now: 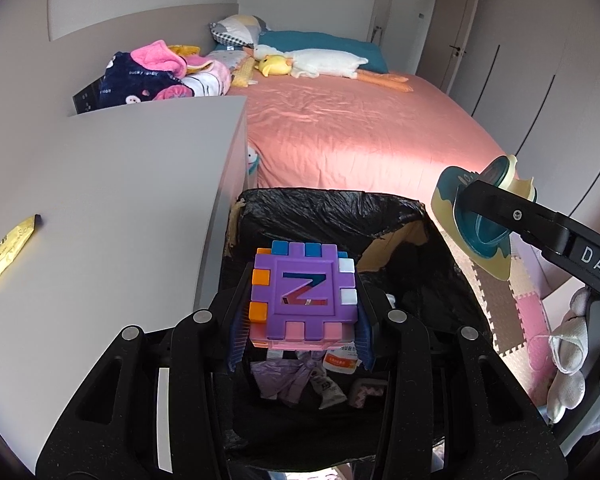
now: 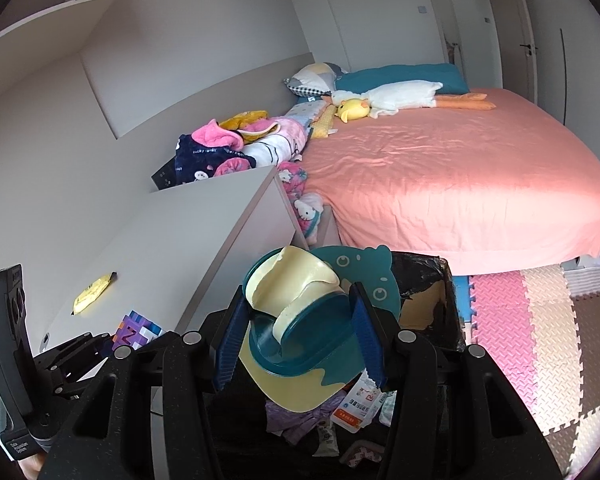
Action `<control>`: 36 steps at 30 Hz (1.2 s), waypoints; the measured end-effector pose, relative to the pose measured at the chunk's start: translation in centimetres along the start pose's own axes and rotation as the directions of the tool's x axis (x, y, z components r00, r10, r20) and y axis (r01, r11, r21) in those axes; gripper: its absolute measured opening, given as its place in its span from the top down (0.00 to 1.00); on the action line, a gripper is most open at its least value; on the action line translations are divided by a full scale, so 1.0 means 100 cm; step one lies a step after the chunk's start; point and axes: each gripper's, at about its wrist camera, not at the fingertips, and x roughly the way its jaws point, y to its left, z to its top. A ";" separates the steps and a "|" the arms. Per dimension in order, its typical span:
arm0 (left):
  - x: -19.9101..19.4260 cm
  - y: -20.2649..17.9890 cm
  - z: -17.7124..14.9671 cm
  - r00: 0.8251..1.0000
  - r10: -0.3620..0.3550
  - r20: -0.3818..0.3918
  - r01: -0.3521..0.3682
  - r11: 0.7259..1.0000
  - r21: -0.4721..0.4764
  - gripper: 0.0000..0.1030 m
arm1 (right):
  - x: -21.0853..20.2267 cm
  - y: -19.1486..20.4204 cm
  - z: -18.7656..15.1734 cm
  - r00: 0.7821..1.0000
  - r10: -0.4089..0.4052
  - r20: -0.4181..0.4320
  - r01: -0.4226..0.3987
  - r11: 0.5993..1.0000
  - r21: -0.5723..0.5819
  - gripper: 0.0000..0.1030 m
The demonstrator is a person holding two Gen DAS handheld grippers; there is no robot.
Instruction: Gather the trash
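Filling the far right of the bedroom is a bed (image 1: 364, 128) with a pink sheet; a grey cabinet top (image 1: 112, 200) lies left, a foam puzzle mat (image 2: 540, 340) right. Near, between them, stands a black-lined bin (image 1: 332, 208) holding wrappers. Above it the left gripper (image 1: 300, 320) clamps a purple puzzle cube (image 1: 304, 292), and the right gripper (image 2: 296, 340) clamps a teal-and-cream dish (image 2: 296, 320). A yellow packet (image 1: 8, 256) lies on the cabinet.

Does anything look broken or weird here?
Yes. The cream and teal toy in the right hand-held gripper has a jagged, torn cream edge, and the bin liner is ripped, baring the bin's tan wall.
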 end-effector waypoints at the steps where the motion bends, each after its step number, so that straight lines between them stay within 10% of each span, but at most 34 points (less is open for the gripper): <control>1: 0.001 -0.001 0.000 1.000 0.001 -0.003 -0.001 1.000 0.003 0.59 | 0.000 -0.002 0.000 1.000 -0.002 0.000 0.002 1.000 0.004 0.50; 10: 0.007 0.001 0.000 0.999 -0.028 -0.018 0.028 1.000 -0.005 0.53 | -0.001 -0.010 0.008 0.999 -0.033 0.008 0.033 0.999 0.020 0.49; 12: 0.003 0.001 0.001 1.000 -0.023 0.012 0.023 1.000 -0.009 0.07 | -0.004 -0.010 0.009 0.999 -0.047 0.021 0.046 0.999 0.017 0.36; 15: -0.001 0.000 0.002 0.999 -0.014 0.036 0.014 1.000 0.003 0.06 | -0.013 -0.012 0.011 0.993 -0.093 0.067 0.091 0.995 0.031 0.19; 36: -0.004 0.004 0.000 0.998 -0.051 0.035 0.052 0.998 -0.031 0.06 | -0.017 -0.020 0.013 0.994 -0.080 0.075 0.077 0.996 0.042 0.19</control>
